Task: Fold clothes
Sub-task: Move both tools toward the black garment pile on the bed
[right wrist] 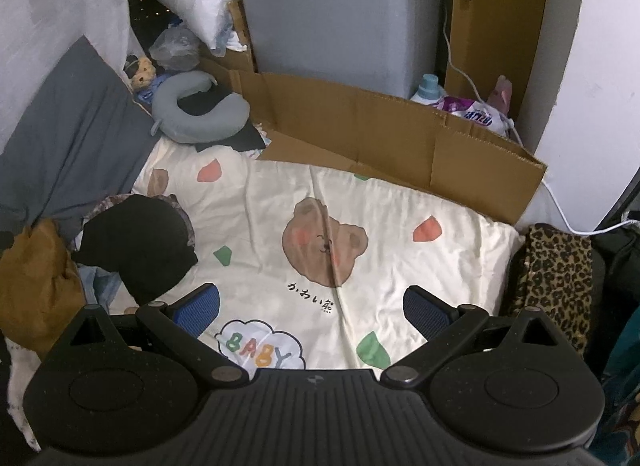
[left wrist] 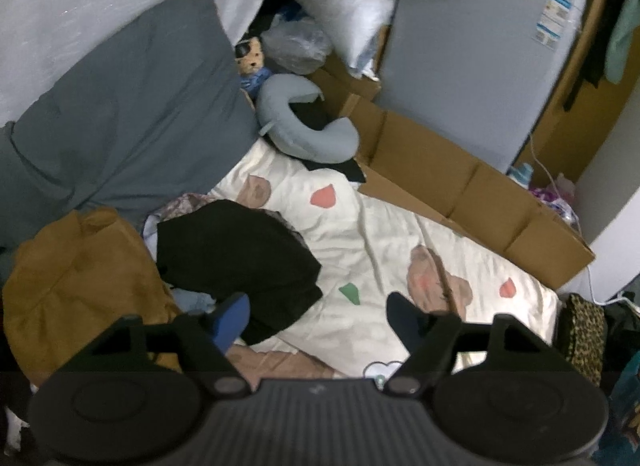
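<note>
- The step in hand looks like the reach for a garment: nothing is held or folded yet.
- The left gripper [left wrist: 318,316] hangs over the bed with its jaws apart and nothing between them; the black garment [left wrist: 236,254] lies just ahead of its left finger.
- The right gripper [right wrist: 312,312] stands with jaws wide over the bear-print sheet [right wrist: 360,201], empty.
- The clothes sit in a heap at the left edge of the sheet: the black garment on top, a mustard-brown garment [left wrist: 80,286] beside it, next to the grey pillow [left wrist: 120,125].
- Next, I judge, one gripper must close on an edge of the black garment and draw it onto the bare sheet to spread it flat.
</note>
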The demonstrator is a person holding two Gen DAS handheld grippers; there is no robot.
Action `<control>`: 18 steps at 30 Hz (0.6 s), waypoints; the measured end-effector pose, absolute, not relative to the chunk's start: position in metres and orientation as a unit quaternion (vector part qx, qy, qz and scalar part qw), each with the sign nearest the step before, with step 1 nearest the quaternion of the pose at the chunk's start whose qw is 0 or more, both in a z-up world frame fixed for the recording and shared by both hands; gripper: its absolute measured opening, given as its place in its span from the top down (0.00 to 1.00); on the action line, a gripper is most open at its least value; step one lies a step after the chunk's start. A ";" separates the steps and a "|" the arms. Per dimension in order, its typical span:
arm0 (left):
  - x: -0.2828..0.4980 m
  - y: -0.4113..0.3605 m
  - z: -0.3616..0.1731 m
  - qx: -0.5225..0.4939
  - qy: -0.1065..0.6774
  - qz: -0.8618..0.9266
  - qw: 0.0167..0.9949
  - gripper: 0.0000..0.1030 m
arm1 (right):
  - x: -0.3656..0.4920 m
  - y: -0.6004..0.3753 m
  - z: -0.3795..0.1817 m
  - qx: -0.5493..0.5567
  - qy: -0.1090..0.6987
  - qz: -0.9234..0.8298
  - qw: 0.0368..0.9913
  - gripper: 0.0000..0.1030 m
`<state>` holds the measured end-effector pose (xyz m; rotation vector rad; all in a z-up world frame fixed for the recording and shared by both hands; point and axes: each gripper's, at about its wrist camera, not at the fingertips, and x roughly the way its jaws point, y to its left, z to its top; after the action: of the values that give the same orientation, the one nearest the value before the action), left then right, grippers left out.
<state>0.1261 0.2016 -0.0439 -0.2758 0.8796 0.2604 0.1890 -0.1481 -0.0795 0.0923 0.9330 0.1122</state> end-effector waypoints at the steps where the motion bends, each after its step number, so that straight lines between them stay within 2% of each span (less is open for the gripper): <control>1: 0.128 0.205 -0.046 -0.134 0.424 0.128 0.887 0.30 | 0.193 -0.147 -0.080 0.044 0.448 0.056 0.891 0.04; 3: 0.131 0.212 -0.051 -0.137 0.424 0.133 0.885 0.30 | 0.200 -0.146 -0.081 0.046 0.444 0.059 0.893 0.07; 18: 0.149 0.236 -0.086 -0.147 0.421 0.148 0.882 0.31 | 0.250 -0.141 -0.106 0.084 0.454 0.071 0.884 0.06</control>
<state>0.1488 0.2363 -0.0860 -0.3071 0.8776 0.3081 0.2500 -0.1406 -0.1063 0.1753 0.9451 0.1481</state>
